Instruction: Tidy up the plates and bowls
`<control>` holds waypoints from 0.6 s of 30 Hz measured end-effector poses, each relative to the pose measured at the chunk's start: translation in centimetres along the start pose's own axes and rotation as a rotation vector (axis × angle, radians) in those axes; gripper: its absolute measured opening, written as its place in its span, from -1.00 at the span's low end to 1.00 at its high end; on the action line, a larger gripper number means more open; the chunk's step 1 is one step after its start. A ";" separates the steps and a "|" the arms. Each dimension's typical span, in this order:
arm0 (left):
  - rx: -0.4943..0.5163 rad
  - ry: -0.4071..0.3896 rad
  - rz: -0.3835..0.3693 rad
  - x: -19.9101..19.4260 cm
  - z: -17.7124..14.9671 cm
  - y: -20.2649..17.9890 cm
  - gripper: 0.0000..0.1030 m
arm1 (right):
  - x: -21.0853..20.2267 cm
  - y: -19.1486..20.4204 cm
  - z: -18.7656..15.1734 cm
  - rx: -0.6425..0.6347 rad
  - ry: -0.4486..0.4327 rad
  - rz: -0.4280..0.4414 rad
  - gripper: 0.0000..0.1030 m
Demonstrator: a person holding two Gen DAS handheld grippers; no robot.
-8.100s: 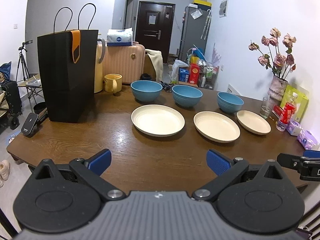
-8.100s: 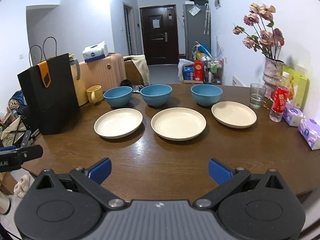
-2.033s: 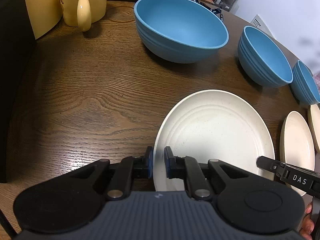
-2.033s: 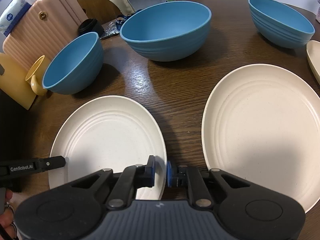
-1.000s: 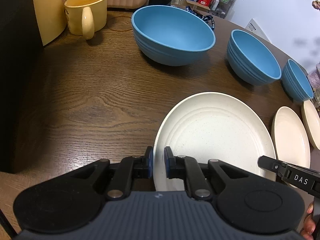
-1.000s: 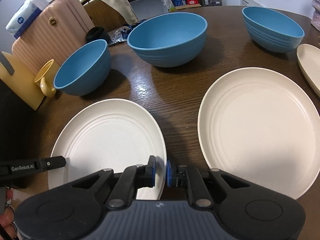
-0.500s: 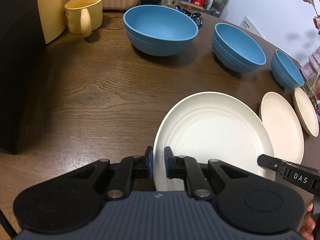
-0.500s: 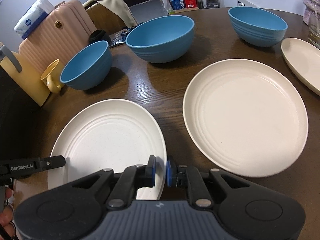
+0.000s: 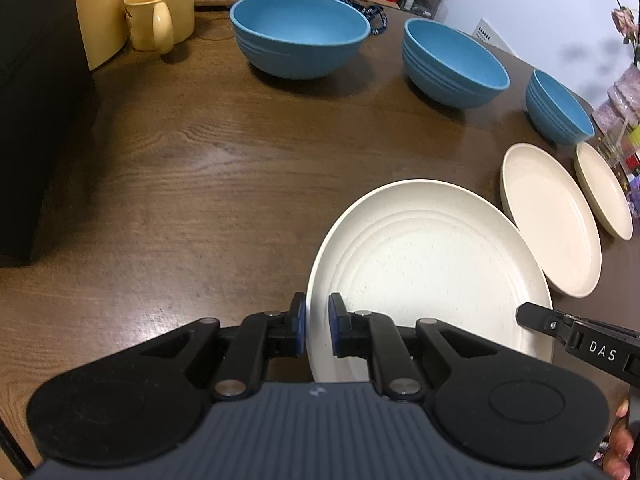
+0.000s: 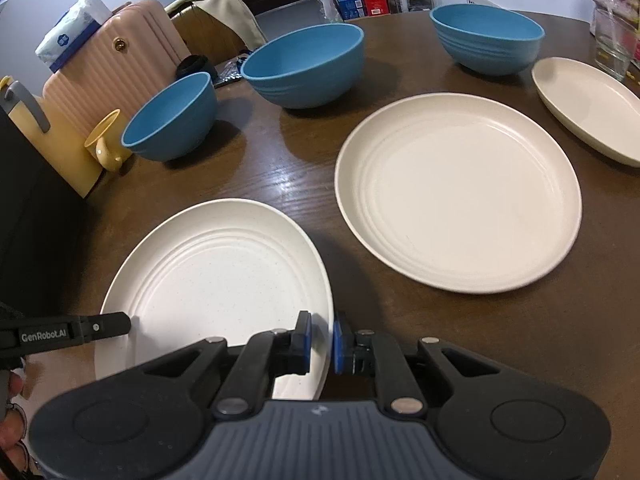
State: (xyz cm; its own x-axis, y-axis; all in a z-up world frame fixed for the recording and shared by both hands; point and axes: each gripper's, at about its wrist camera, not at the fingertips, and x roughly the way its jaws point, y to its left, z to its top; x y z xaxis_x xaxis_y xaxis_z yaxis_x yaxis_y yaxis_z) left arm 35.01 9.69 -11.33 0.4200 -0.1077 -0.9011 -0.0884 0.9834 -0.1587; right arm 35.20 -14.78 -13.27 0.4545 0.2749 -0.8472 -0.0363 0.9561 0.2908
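The left gripper (image 9: 317, 330) and right gripper (image 10: 319, 342) each pinch opposite rims of the large cream plate (image 9: 428, 268) above the wooden table (image 9: 200, 184). At two o'clock lies a second plate (image 10: 460, 192); three blue bowls (image 10: 304, 68) stand at twelve.

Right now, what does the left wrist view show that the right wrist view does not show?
Only the left wrist view shows the whole yellow mug and the dried flowers. Only the right wrist view shows the pink suitcase and the tissue pack. Both show three blue bowls, three cream plates, and the nearest plate gripped on opposite rims by the left claw and the right claw.
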 end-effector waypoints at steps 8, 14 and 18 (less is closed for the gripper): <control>0.016 0.027 0.004 0.4 -1.7 -0.8 -0.76 | -0.4 -1.1 -2.2 0.001 0.006 -0.010 -0.80; 0.022 0.031 0.003 0.6 -2.5 -1.1 -0.76 | -0.5 -1.6 -3.2 -0.004 0.002 -0.015 -0.80; 0.030 0.034 0.004 0.9 -2.9 -1.4 -0.76 | -0.4 -1.9 -3.7 -0.003 -0.001 -0.023 -0.80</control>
State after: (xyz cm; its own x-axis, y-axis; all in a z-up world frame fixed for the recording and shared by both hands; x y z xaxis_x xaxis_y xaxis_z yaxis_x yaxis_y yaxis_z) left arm 32.88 7.82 -13.07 0.3883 -0.1084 -0.9151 -0.0625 0.9877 -0.1436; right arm 31.81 -16.31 -15.07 0.4562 0.2529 -0.8532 -0.0289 0.9625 0.2698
